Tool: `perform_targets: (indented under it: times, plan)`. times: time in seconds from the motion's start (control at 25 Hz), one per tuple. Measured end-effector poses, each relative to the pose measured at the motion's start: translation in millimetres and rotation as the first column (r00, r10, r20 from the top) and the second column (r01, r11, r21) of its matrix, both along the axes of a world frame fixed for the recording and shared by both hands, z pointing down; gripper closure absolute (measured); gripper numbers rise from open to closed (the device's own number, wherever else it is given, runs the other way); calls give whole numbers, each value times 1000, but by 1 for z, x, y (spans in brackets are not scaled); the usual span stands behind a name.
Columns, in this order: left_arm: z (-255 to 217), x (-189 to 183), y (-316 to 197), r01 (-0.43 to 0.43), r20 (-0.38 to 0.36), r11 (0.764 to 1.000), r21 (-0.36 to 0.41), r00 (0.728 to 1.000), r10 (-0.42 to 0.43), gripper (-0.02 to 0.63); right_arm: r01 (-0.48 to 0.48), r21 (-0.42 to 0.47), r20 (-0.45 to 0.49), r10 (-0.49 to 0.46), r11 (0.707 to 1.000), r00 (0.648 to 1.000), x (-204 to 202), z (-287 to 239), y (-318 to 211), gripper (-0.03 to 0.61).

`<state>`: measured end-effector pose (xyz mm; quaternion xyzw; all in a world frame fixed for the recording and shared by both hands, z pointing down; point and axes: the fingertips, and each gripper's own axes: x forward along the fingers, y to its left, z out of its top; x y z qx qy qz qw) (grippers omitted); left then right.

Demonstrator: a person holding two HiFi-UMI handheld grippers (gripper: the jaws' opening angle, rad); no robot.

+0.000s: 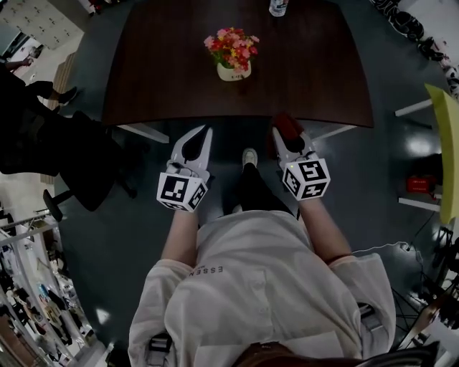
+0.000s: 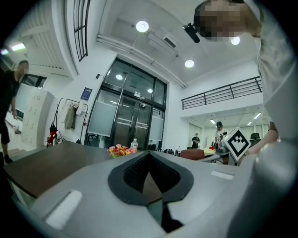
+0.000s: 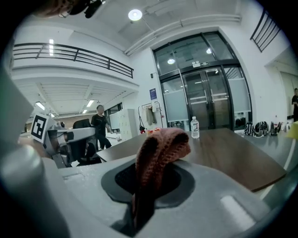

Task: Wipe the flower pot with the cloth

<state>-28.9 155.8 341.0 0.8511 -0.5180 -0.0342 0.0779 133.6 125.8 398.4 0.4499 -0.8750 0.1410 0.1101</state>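
A cream flower pot (image 1: 233, 72) filled with pink, red and yellow flowers (image 1: 232, 46) stands near the middle of the dark brown table (image 1: 158, 79). Both grippers hang in front of the table's near edge, short of the pot. My left gripper (image 1: 207, 130) is shut and holds nothing; in the left gripper view its closed tips (image 2: 149, 154) point toward the flowers (image 2: 121, 150). My right gripper (image 1: 288, 136) is shut on a reddish knitted cloth (image 1: 287, 123), which folds over its tips (image 3: 160, 148) and hides them.
A clear water bottle (image 1: 278, 7) stands at the table's far edge. A black office chair (image 1: 86, 168) is left of the table. White shelving with a red item (image 1: 419, 184) and a yellow-green panel (image 1: 448, 150) are on the right. A person (image 3: 99, 123) stands in the background.
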Motion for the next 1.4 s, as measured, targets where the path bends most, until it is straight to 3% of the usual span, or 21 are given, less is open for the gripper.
perform_targets:
  times: [0.08,0.36,0.72,0.92,1.08,1.24,1.4]
  plan:
    - [3,-4,-32,6,-13,1000,2,1000,-6,597,12,-11,-7,-12,1000,1000,-3,4,-36,531]
    - [38,-4,-128,34,50,994,-107,998,-29,597,53,-87,-20,-55,995,998,-5,23,-141,531]
    - [96,-6,-201,38,129,977,-208,992,-11,597,168,-231,-38,-182,958,983,-34,81,-196,531]
    - [118,-6,-234,16,123,963,-270,992,19,597,229,-329,-11,-246,916,969,-61,110,-199,531]
    - [137,3,-249,-44,119,948,-315,989,85,597,285,-414,32,-299,864,954,-86,128,-189,531]
    - [151,7,-252,-91,115,933,-349,984,139,597,384,-464,52,-408,798,911,-116,137,-169,531]
    - [156,7,-253,-107,101,933,-342,983,150,597,463,-483,49,-506,743,861,-143,148,-155,531]
